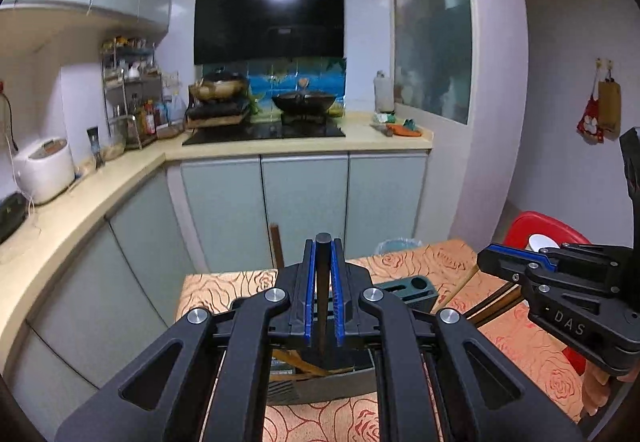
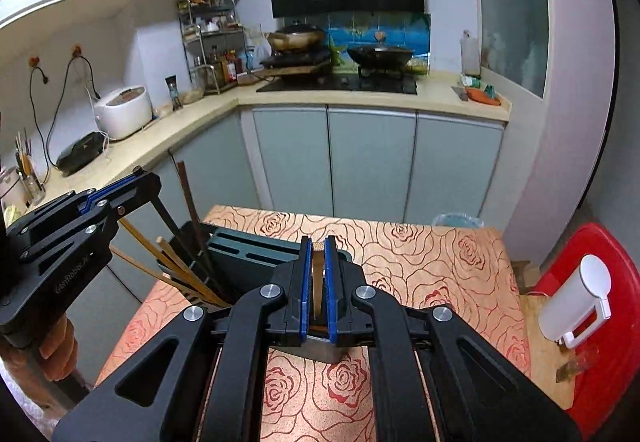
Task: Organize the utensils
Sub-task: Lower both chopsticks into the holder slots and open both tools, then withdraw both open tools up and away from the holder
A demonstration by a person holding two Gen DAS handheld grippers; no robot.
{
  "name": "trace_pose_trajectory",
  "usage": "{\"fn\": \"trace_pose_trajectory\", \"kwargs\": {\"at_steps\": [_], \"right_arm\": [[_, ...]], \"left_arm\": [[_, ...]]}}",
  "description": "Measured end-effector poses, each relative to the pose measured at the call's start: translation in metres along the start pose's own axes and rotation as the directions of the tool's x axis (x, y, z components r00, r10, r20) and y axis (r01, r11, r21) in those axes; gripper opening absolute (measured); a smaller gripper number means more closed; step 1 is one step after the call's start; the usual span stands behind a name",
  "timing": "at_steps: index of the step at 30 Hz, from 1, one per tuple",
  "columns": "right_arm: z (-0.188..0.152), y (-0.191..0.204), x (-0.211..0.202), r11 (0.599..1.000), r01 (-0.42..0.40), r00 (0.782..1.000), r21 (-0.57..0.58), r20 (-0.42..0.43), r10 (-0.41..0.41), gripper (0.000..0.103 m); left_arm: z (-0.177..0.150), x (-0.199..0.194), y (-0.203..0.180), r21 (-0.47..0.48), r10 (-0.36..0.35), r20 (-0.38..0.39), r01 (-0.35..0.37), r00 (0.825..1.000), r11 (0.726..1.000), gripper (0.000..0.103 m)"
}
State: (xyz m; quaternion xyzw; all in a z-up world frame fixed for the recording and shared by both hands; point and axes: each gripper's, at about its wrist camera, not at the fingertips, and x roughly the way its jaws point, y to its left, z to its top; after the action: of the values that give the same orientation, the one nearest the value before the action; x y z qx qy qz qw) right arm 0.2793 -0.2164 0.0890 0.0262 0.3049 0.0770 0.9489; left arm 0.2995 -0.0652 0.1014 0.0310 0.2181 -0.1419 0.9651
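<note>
A dark green utensil holder (image 2: 244, 258) stands on the rose-patterned tablecloth (image 2: 420, 254) of a small table. Its near compartment already carries several chopsticks and long wooden handles (image 2: 176, 266) that lean out toward the left of the right wrist view; slots run along its top.

The left gripper (image 1: 322, 274) is clamped on a dark slender utensil handle (image 1: 322, 242), whose rounded end sticks up just past the blue pads (image 1: 308, 294). The rest of the handle runs down between the pads toward the holder below. The right gripper (image 2: 318, 274) is likewise closed on a thin utensil (image 2: 318, 274), pale brown at the top where it shows between the pads; a metal blade-like part (image 2: 326, 348) appears beneath the jaws, though what kind of tool it is cannot be told. It hangs just in front of the holder, over the cloth.

Judging by this, the step in hand is carrying both utensils to the holder, one in each gripper. The next move probably calls for lining each handle up over a free slot or compartment, lowering it in upright, and only then letting the pads part. The leaning chopsticks crowd the left side, so the left gripper would need to come in clear of them.

Further out are a red stool (image 2: 600, 282) with a white dispenser (image 2: 576, 302) lying on it, and the kitchen counter (image 2: 320, 97) with a wok (image 2: 380, 55) beyond.
</note>
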Motion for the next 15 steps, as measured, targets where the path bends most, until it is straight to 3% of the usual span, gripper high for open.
{"fn": "trace_pose_trajectory", "kwargs": {"at_steps": [4, 6, 11, 13, 15], "right_arm": [[-0.004, -0.005, 0.011, 1.0, -0.024, 0.999, 0.017, -0.024, 0.024, 0.007], [-0.004, -0.007, 0.013, 0.999, -0.03, 0.999, 0.027, -0.03, 0.031, 0.008], [-0.008, -0.007, 0.011, 0.999, -0.043, 0.999, 0.025, -0.032, 0.044, 0.014], [-0.009, -0.006, 0.007, 0.999, -0.043, 0.999, 0.029, -0.024, 0.044, 0.027], [-0.01, -0.008, 0.002, 0.998, -0.045, 0.999, 0.033, -0.014, 0.046, 0.029]], "left_arm": [[-0.004, 0.002, 0.005, -0.006, -0.007, -0.015, 0.007, 1.0, 1.0, 0.013], [-0.005, -0.002, 0.008, -0.01, 0.003, -0.007, -0.003, 1.0, 1.0, 0.04], [-0.003, -0.012, 0.012, -0.029, 0.007, 0.016, -0.007, 1.0, 1.0, 0.066], [-0.003, -0.017, 0.013, -0.03, 0.014, 0.026, -0.013, 1.0, 0.999, 0.069], [-0.003, -0.023, 0.013, -0.033, 0.013, 0.03, -0.012, 0.999, 0.999, 0.073]]}}
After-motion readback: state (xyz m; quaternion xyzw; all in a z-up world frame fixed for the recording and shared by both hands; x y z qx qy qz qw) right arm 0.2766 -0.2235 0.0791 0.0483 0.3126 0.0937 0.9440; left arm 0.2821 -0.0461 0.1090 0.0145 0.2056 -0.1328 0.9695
